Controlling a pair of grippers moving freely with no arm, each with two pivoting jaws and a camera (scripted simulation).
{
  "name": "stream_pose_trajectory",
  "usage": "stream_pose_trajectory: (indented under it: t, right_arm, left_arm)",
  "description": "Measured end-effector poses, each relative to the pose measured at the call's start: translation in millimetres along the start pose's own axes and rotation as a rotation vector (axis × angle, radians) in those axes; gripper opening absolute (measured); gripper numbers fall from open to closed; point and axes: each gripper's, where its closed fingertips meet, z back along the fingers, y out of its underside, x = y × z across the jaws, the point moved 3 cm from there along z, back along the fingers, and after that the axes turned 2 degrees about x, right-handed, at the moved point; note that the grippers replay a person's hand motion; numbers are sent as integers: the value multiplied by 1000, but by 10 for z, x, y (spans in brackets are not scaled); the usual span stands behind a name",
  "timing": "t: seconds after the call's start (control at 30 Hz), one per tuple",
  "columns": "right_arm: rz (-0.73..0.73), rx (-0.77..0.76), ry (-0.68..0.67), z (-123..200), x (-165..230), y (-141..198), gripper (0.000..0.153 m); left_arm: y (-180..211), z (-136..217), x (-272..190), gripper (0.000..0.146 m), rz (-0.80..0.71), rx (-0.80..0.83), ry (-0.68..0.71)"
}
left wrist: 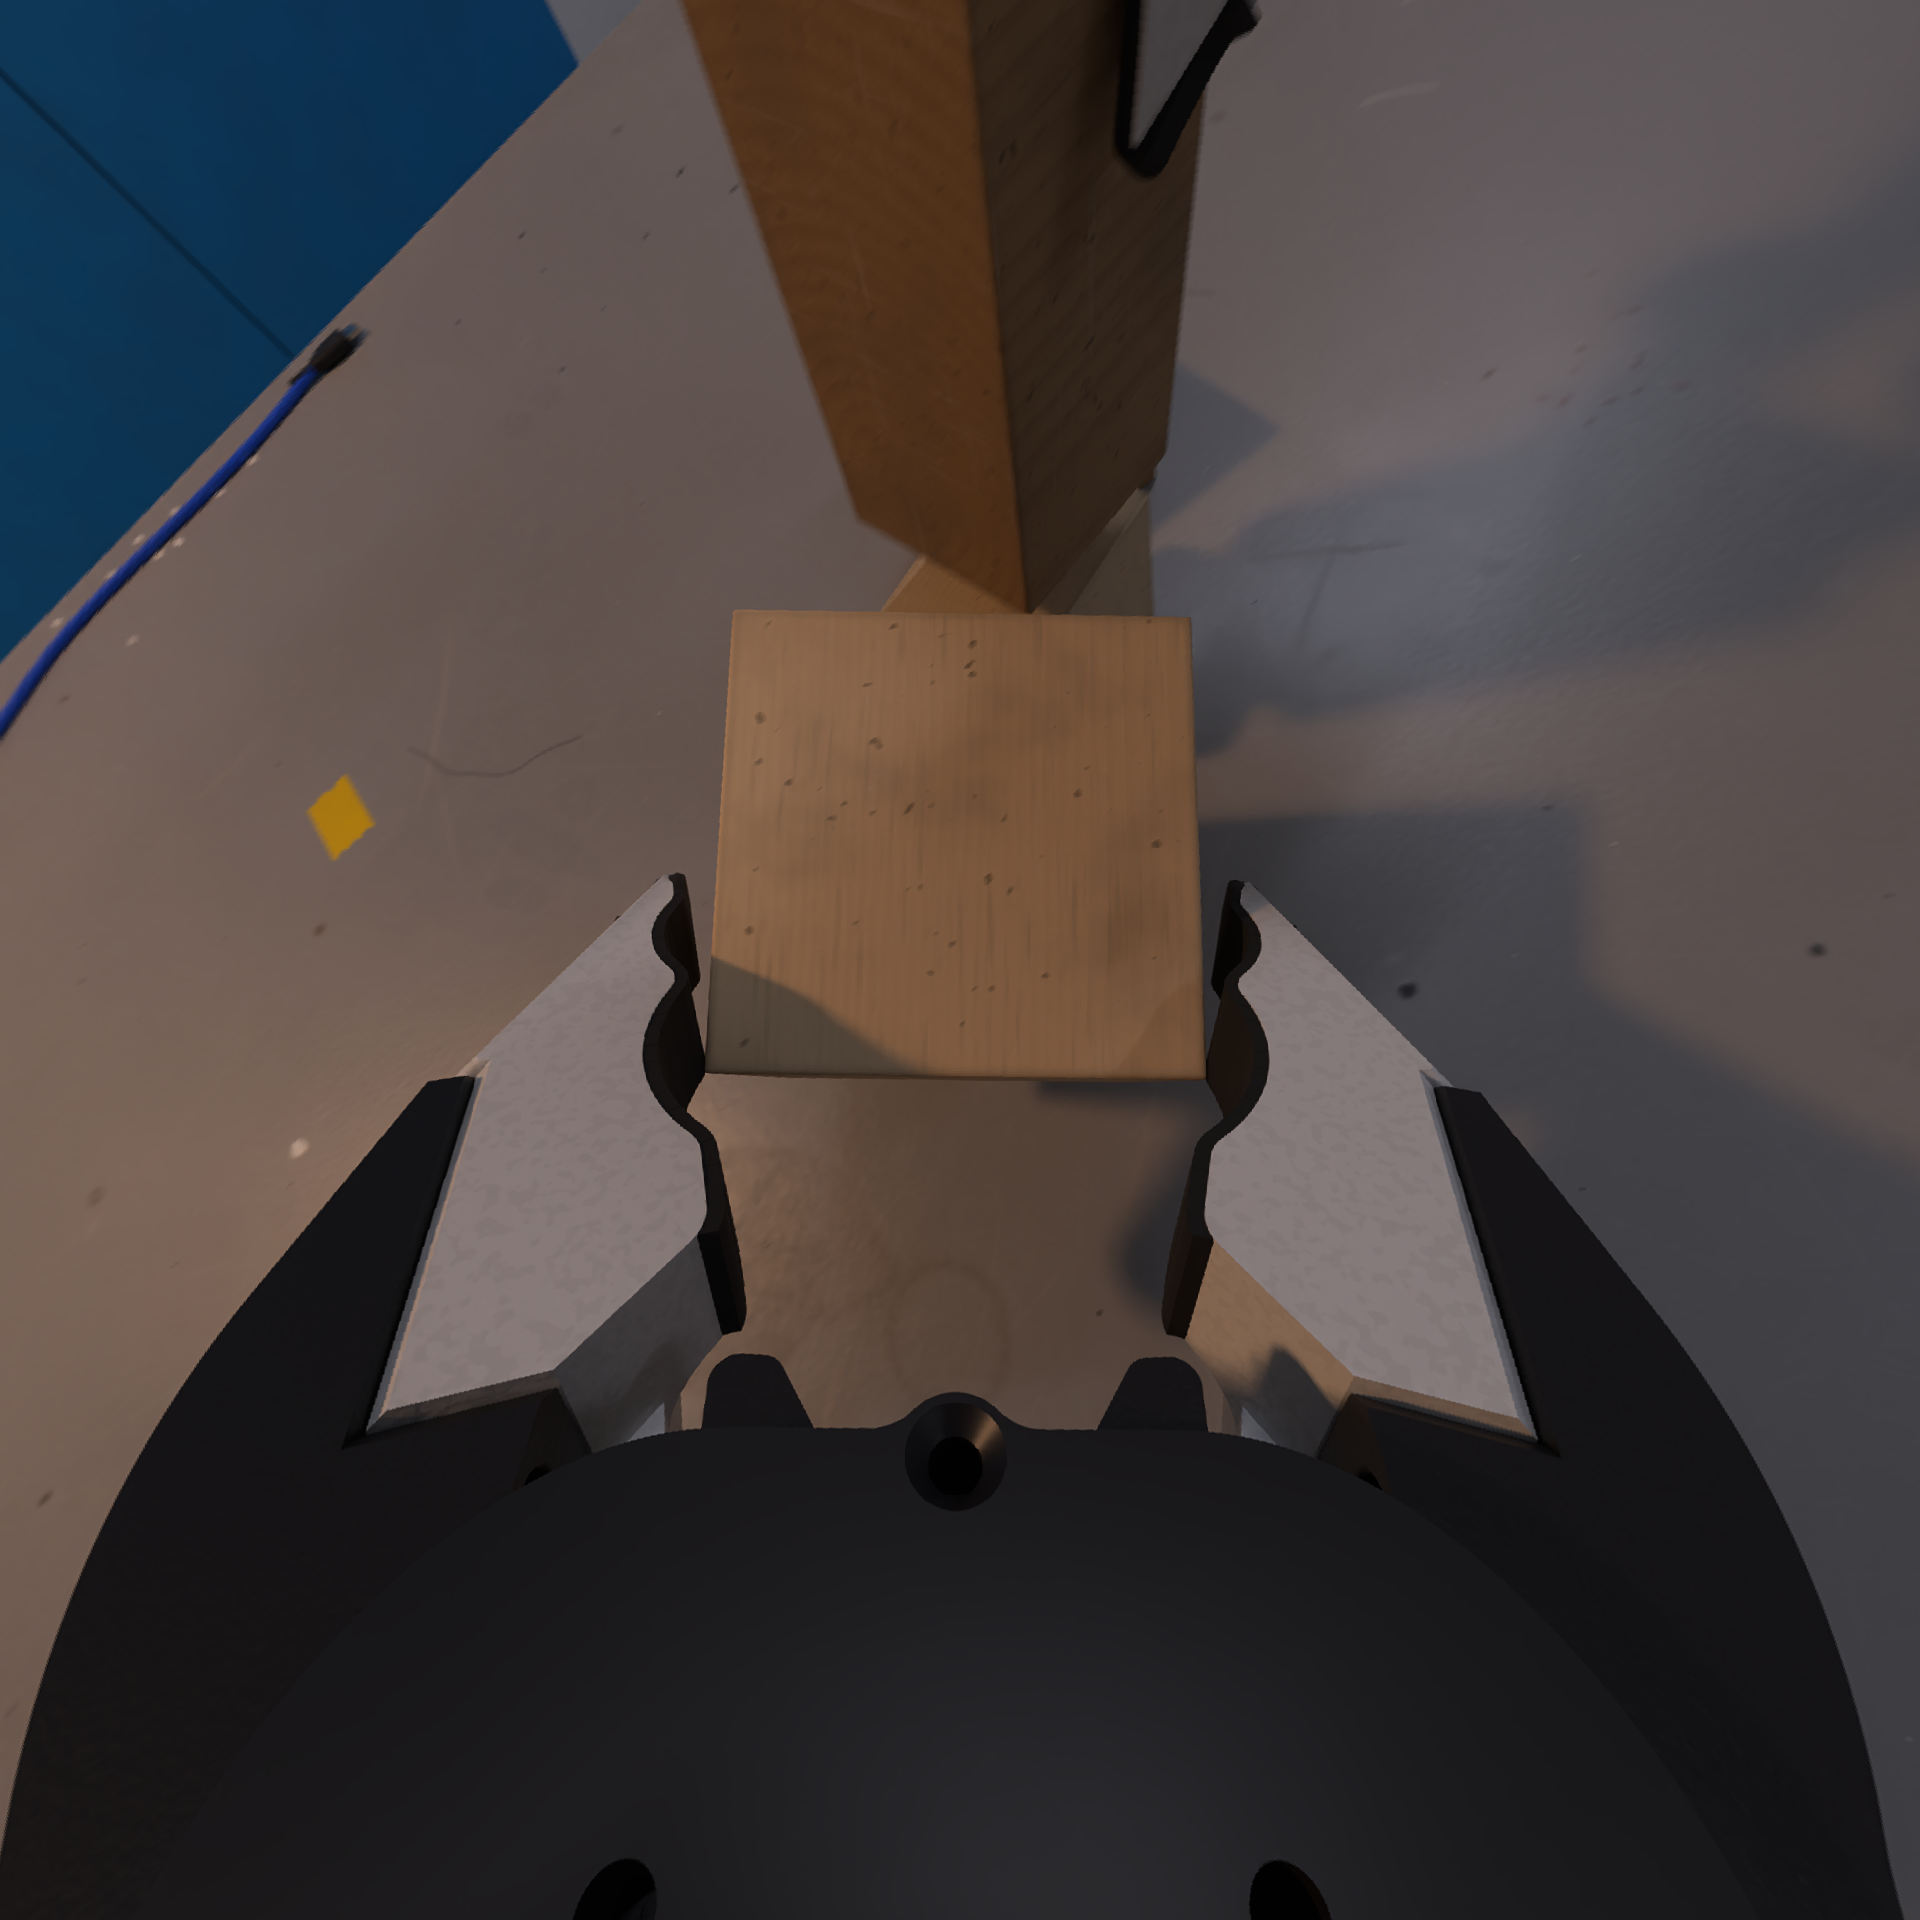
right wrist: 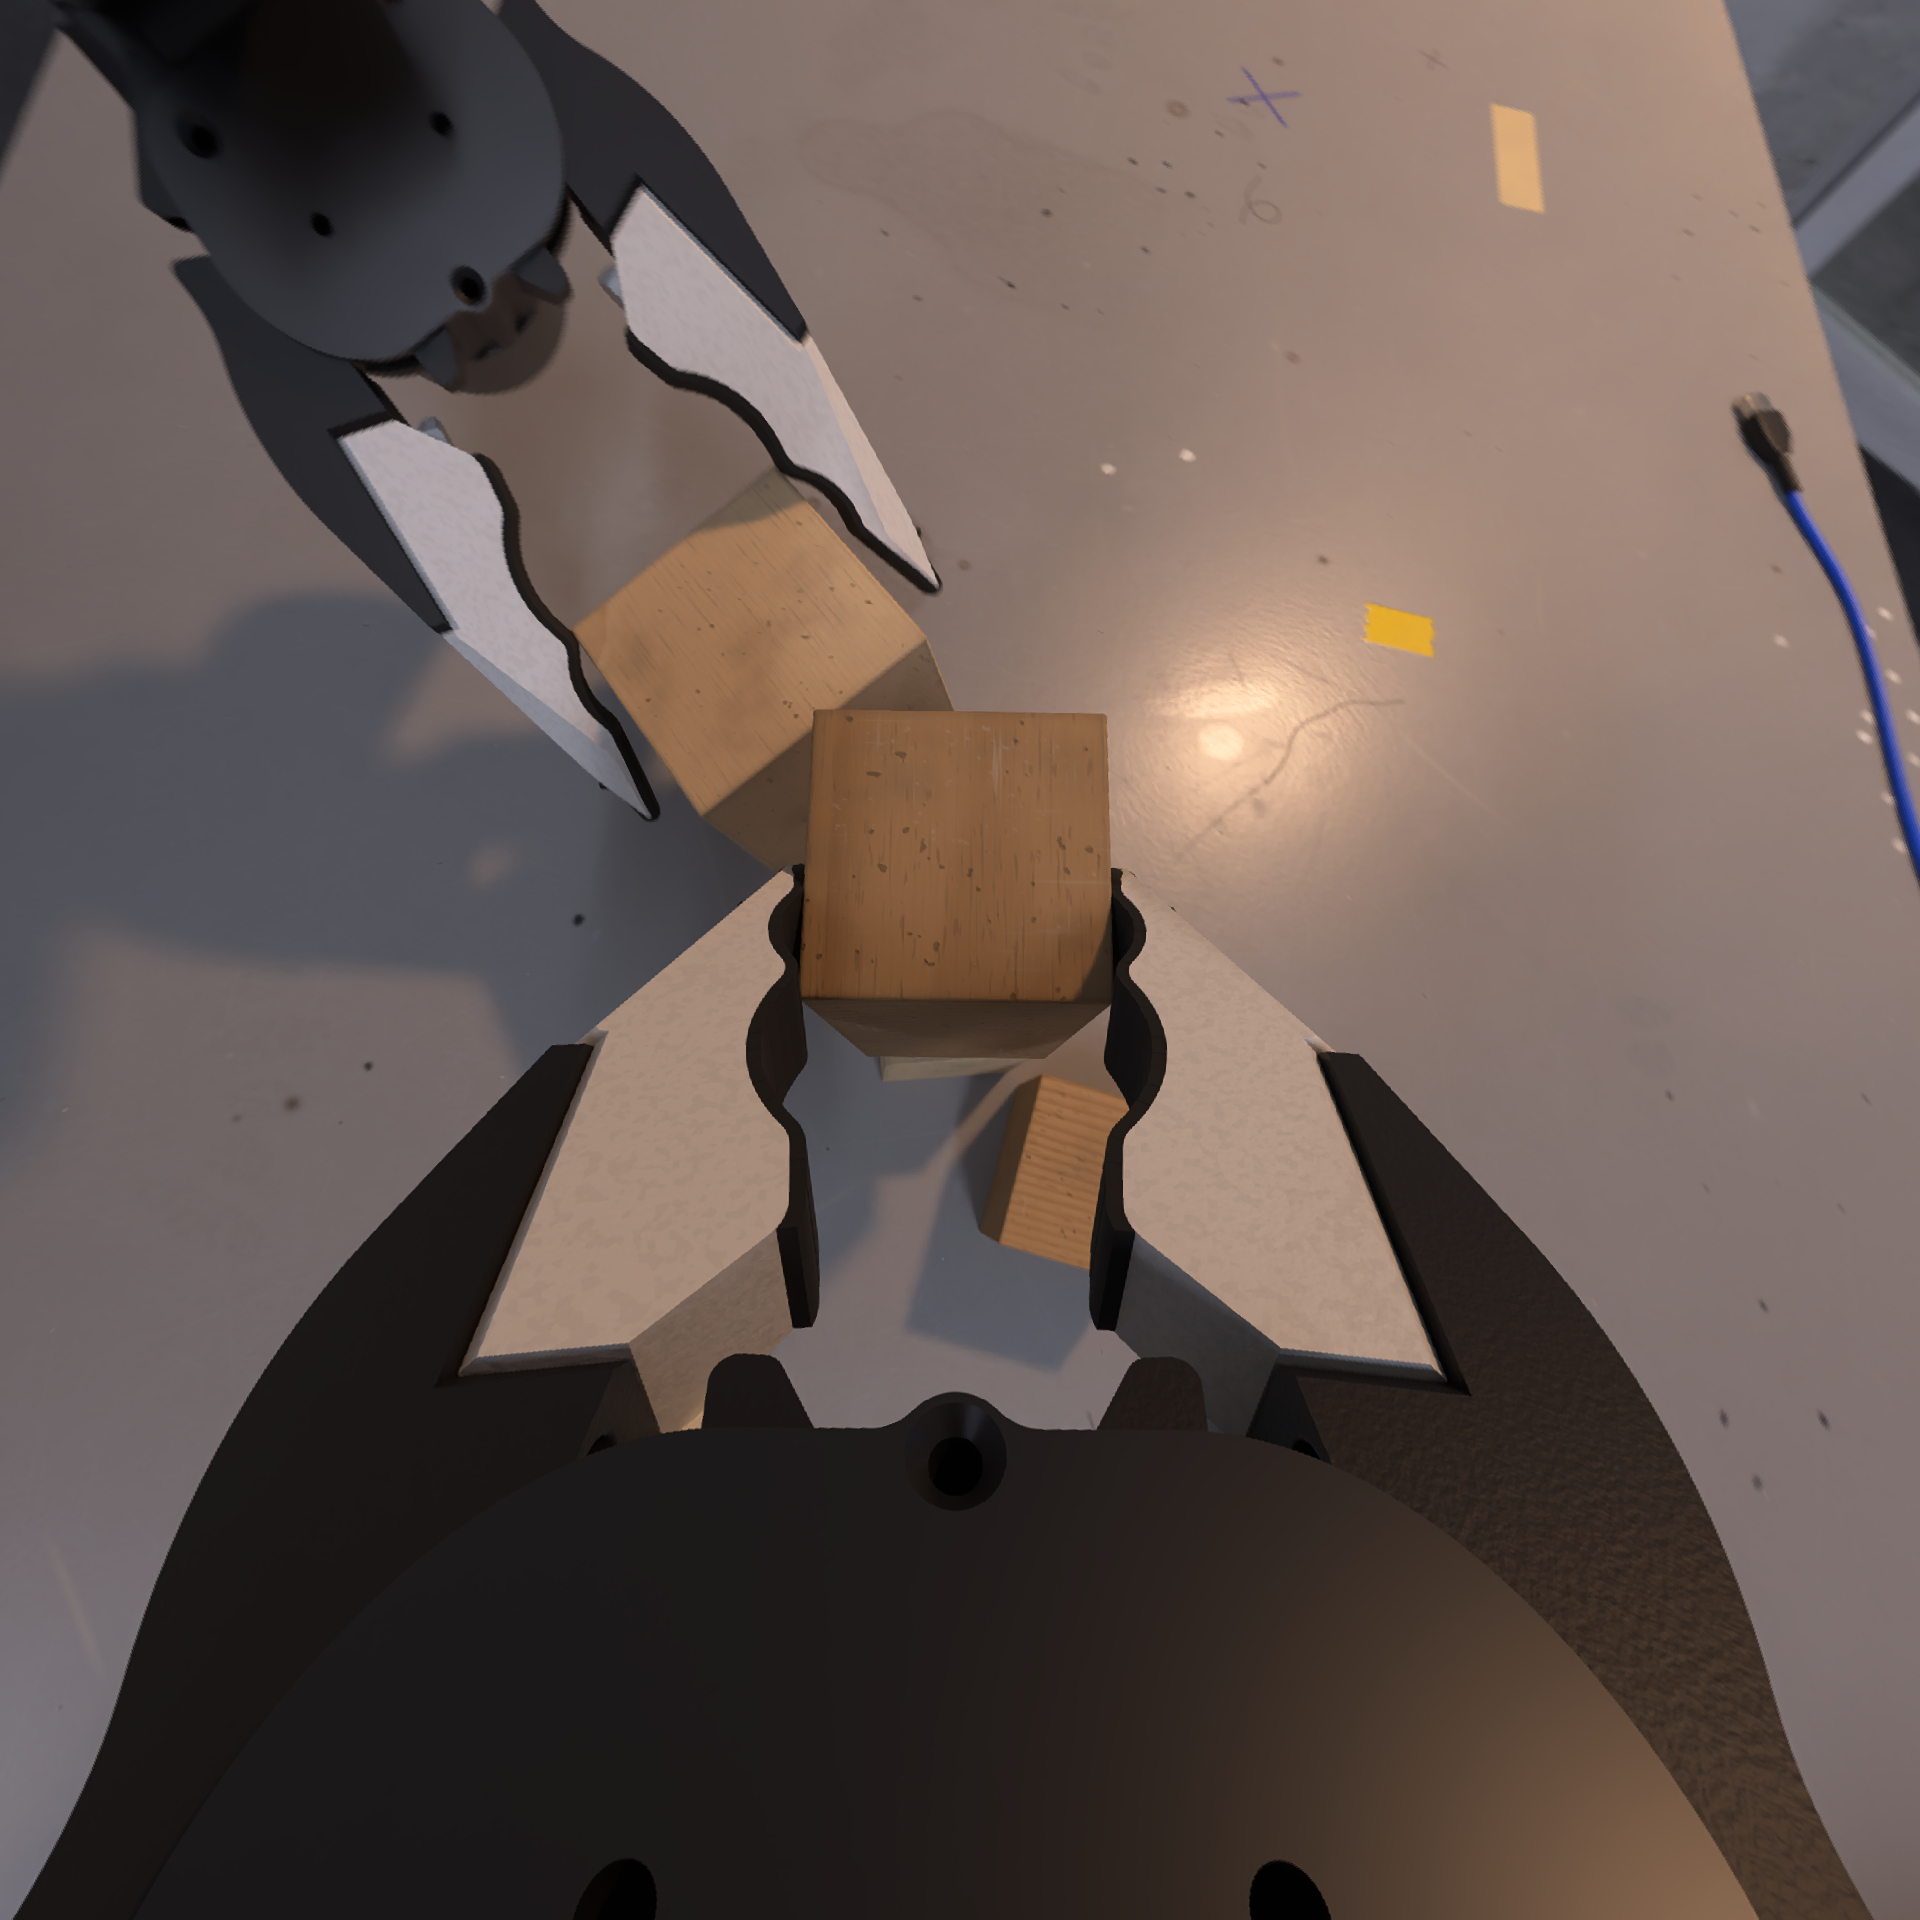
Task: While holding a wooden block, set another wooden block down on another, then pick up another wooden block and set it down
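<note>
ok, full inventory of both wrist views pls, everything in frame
held block: 1, tan wood, clamped in the right gripper, above the table
middle block: 1, tan wood, between the left gripper's fingers
low block: 1, tan wood, down under the held block, partly hidden
cable: 1, blue with a dark plug, near the table edge
yellow tape: 1 small piece, on the table
pale tape strip: 1, light yellow, far end of the table
table: 1, grey, speckled
blue floor area: beyond the table edge
left gripper: black with white fingers, open, flanking the middle block
right gripper: same build, shut on the held block
</note>
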Motion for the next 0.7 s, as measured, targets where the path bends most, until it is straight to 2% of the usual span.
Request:
stream_pose_trajectory:
  t: [0.13, 0.7]
  right_arm:
    - [-2, 4, -101, -64, -5, 5, 56]
    - [-14, 25, -157, -163, -102, 65, 56]
  left_arm:
    - [-26, -54, -70, 100, -10, -25, 35]
    - [-14, -81, -69, 100, 31, -26, 71]
